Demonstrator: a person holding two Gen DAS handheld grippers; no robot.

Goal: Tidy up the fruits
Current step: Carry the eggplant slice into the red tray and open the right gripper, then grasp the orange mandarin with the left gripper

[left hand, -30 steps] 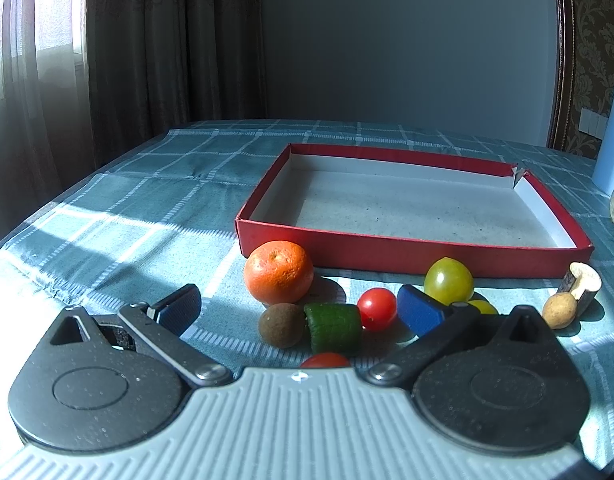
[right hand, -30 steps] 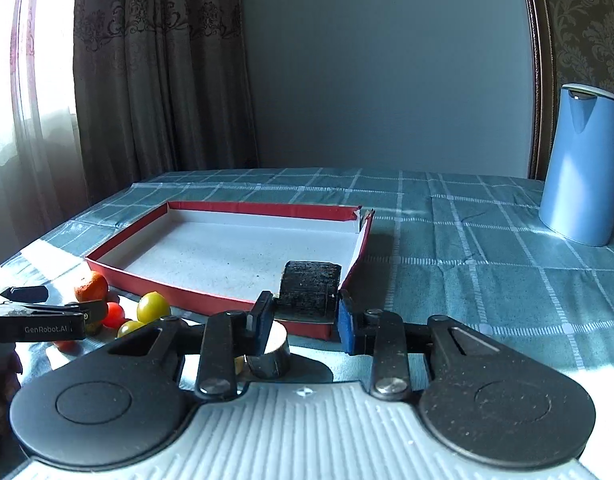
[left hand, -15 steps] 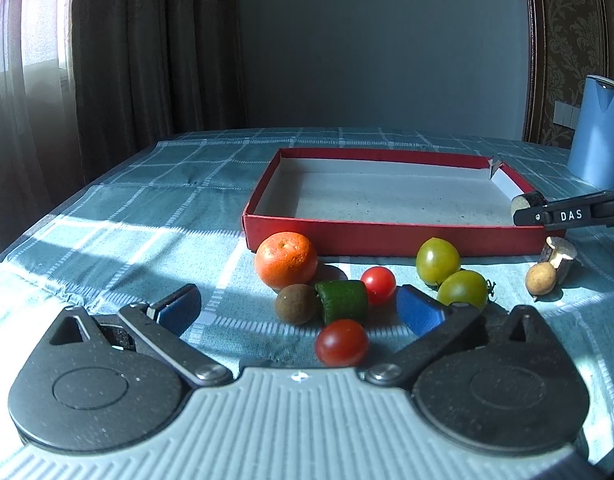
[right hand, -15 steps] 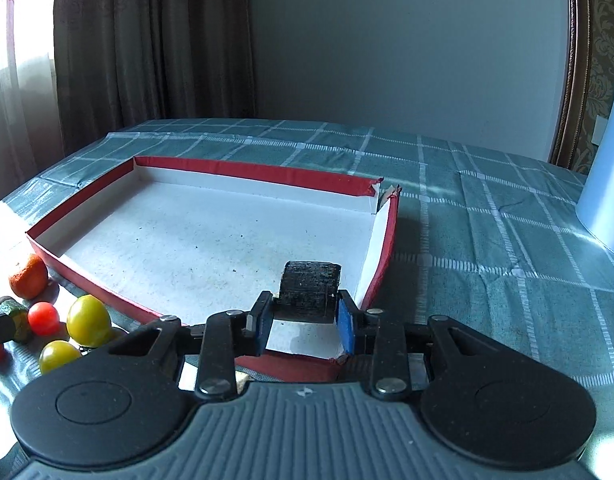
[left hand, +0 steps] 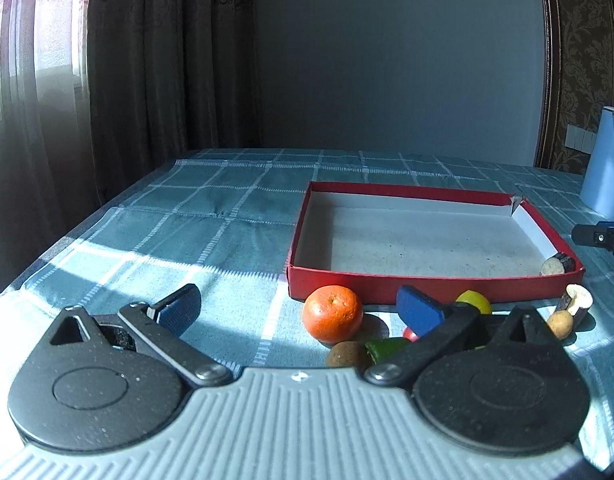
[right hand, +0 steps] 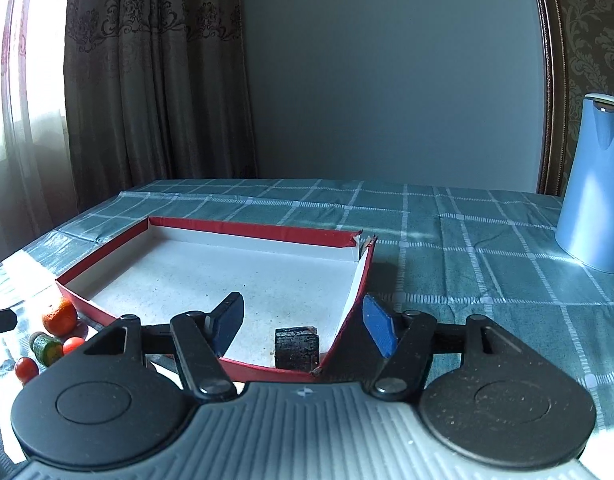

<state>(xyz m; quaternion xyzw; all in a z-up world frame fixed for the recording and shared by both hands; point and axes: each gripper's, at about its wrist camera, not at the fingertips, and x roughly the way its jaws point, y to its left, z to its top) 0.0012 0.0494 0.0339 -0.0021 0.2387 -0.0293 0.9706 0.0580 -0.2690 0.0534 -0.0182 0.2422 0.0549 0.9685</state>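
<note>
My left hand-held gripper [left hand: 299, 308], jaws wide apart and empty, has the orange [left hand: 332, 318] just ahead and slightly right, nearest of the fruit, while my right hand-held gripper [right hand: 303, 320] is opening over the dark piece [right hand: 297, 347] lying in the red box's [right hand: 243, 230] near right corner.

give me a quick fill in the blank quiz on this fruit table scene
1. The dark cylinder piece lies inside the ____ tray.
2. The orange sits on the cloth, ____ the tray.
3. The right gripper is opening, its pads ____ the dark piece.
4. The tall jug on the table is ____.

Missing words: red; outside; not touching; blue
</note>
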